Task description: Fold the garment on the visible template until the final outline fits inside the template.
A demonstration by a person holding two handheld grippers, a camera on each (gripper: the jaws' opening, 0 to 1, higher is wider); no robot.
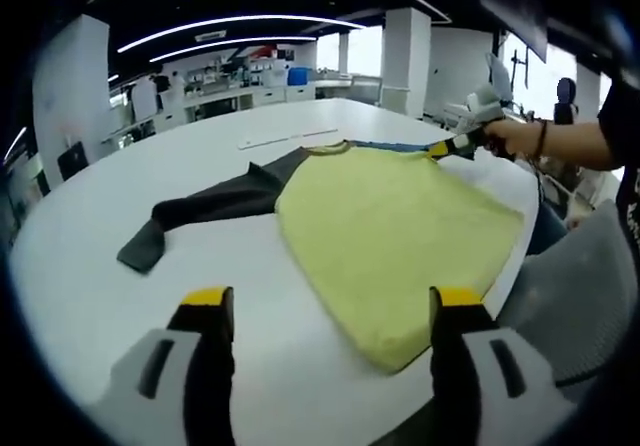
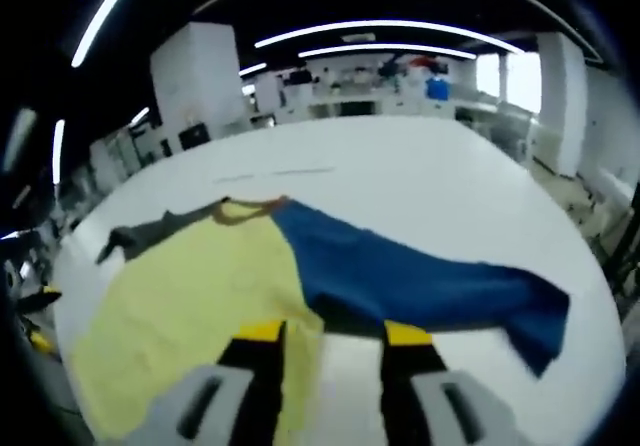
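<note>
In the left gripper view the left gripper (image 1: 332, 311) hovered above the white table (image 1: 90, 236), its 2 yellow-tipped jaws spread wide with nothing between them and touching nothing. The garment (image 1: 395, 226) lay ahead of those jaws and mostly toward the right one: its yellow body spread flat, with the near hem corner reaching just in front of the right jaw's tip, and a dark grey sleeve (image 1: 200, 211) trailing away beyond the left jaw. Far ahead and to the right, a person's hand (image 1: 515, 136) held the right gripper (image 1: 443, 149) low at the garment's far edge, near the collar; at that size it probably had the cloth pinched, but I could not tell for certain. In the right gripper view the right gripper (image 2: 335, 333) sat down at table level, jaws parted by a moderate gap. The yellow cloth lay under and around the left jaw, and a dark fold of fabric sat right at the 2 tips, though the blur hid whether the jaws gripped it. A blue sleeve (image 2: 420, 281) ran from the collar ahead of the jaws out past the right jaw, ending in a drooping cuff. A thin pale strip (image 2: 270, 174) lay on the table well beyond the collar.
</note>
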